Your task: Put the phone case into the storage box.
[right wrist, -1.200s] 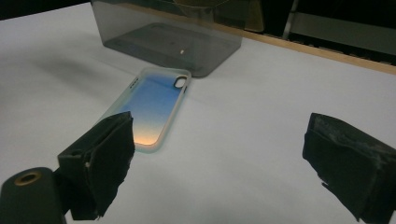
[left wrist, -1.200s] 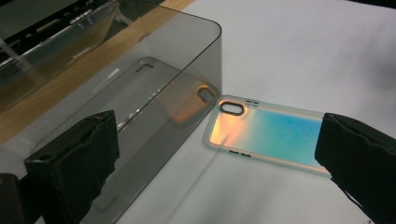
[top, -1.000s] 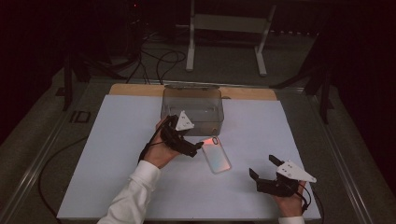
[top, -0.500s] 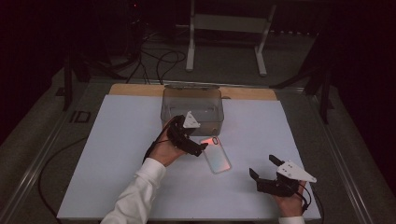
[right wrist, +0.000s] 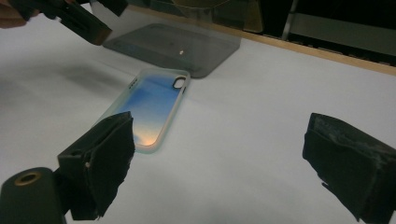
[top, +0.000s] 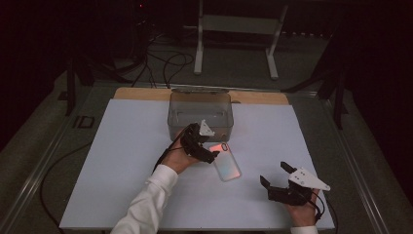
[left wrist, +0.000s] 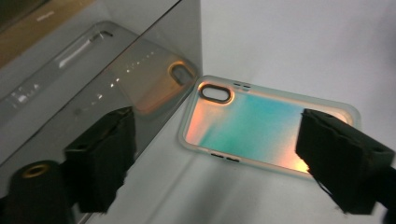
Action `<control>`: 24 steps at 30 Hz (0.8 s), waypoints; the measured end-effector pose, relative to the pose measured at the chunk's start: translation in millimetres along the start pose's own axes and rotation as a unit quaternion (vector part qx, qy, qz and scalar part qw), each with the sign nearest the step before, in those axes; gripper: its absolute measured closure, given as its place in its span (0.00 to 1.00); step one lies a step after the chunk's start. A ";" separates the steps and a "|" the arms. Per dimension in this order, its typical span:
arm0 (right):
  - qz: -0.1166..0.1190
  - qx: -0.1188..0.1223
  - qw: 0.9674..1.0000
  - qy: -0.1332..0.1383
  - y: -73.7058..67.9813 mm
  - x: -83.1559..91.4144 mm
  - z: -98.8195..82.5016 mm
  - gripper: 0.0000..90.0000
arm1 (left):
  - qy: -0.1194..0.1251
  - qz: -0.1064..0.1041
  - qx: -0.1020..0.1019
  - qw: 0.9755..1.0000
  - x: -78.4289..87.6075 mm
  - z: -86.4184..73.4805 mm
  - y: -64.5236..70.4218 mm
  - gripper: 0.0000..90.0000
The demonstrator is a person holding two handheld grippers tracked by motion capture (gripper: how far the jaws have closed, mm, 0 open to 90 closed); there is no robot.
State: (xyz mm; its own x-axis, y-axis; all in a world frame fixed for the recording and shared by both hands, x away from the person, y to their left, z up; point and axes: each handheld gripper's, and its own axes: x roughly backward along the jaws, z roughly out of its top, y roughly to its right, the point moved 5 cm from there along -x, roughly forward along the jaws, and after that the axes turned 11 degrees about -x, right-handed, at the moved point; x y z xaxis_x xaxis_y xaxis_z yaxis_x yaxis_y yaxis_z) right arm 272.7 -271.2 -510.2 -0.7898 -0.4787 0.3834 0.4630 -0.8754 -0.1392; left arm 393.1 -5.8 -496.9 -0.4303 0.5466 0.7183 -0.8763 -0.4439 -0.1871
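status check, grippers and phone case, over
Left gripper over the phone case, jaws just been closing, not yet gripping it. Right gripper open, off to the side. Case flat on the table, one end against the clear bin.

Left gripper (top: pixel 213 148) and right gripper (top: pixel 274 174): black bodies, each topped by a grey three-cornered plate and trailing a black cable. Fingers (right wrist: pixel 100 161) are blocky black pads with rough, frayed edges. A white sleeve (top: pixel 146 207) covers the left forearm.
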 end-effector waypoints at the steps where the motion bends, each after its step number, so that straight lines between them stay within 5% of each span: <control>1: 0.000 0.000 1.000 0.000 -0.1 -0.1 0.0 0.10 | -0.002 0.000 0.003 1.000 -2.5 -0.7 -0.9 0.17; 12: 0.001 0.001 1.000 -0.001 -0.3 -0.7 -0.2 0.10 | -0.044 -0.015 0.020 0.999 -30.5 -13.5 -9.3 0.35; 24: -0.001 0.010 1.000 -0.010 -1.9 -2.4 -1.5 0.10 | -0.059 -0.051 0.054 0.995 -56.1 -12.9 -16.5 0.63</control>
State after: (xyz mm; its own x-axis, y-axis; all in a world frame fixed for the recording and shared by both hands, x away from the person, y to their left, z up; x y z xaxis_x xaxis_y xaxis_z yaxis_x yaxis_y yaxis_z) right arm 273.1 -268.5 -512.3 -0.7827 -0.4755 0.4016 0.4698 -0.8746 -0.1199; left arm 428.9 -20.0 -542.7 -0.3052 0.5084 0.8052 -0.8832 -0.4673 -0.0397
